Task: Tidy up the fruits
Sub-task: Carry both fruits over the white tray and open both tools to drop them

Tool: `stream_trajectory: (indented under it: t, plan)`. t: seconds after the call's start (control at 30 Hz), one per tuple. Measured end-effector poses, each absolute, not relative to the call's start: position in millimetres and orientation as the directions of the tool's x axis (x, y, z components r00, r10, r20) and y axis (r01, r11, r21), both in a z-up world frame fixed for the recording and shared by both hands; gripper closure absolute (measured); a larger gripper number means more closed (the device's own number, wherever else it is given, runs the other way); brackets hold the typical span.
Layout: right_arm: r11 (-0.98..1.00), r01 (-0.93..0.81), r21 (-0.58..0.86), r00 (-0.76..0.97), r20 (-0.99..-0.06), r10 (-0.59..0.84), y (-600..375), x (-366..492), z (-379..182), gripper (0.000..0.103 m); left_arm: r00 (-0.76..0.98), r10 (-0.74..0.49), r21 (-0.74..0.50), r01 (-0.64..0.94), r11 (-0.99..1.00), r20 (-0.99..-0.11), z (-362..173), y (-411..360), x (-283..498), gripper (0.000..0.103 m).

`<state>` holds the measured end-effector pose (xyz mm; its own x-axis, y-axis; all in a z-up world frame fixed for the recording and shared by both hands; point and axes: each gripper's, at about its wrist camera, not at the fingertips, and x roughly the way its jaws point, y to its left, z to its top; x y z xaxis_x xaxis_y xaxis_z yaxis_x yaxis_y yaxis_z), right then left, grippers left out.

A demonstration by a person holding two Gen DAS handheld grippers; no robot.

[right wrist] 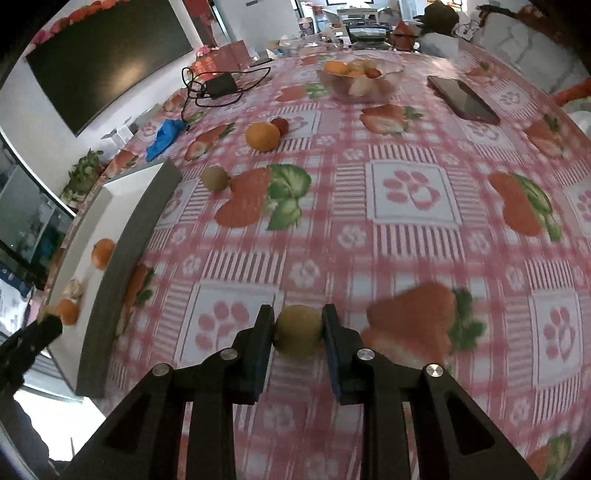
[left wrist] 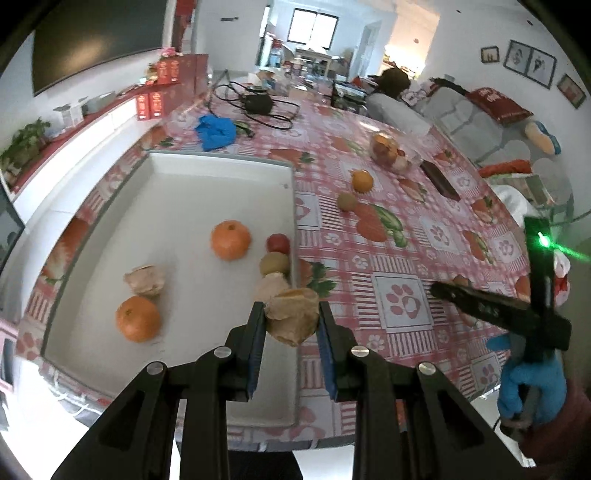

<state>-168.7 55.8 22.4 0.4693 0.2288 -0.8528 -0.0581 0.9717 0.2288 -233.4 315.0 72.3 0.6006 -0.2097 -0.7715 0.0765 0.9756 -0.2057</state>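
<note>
Left gripper (left wrist: pixel 291 317) clamps pale brown peeled fruit (left wrist: pixel 293 317) squarely between both pads, held above right wall of white tray (left wrist: pixel 293 221). Right gripper (right wrist: pixel 298 332) squeezes green kiwi (right wrist: pixel 298 330) centred between fingertips, over pink patterned tablecloth (right wrist: pixel 406 221), well right of tray. Tray holds two oranges, tomato, kiwi.

White walls (left wrist: pixel 458 33); dark screen (right wrist: pixel 110 62); bright window (left wrist: pixel 313 26).
</note>
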Motion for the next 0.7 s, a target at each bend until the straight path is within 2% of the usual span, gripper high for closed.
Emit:
stream_trajectory:
  t: [0.43,0.7]
  plan:
    - [0.971,-0.071,0.226,0.461,-0.856,0.233,66.9,-182.4,28.4,0.075,0.599,-0.185,-0.237,-0.007,0.972,-0.779,67.3,351.1,-253.1,0.073]
    - [0.955,-0.108,0.275,0.462,-0.837,0.293,81.2,-167.7,49.7,0.075,0.647,-0.138,-0.208,-0.033,0.978,-0.75,86.4,379.0,-245.0,0.073]
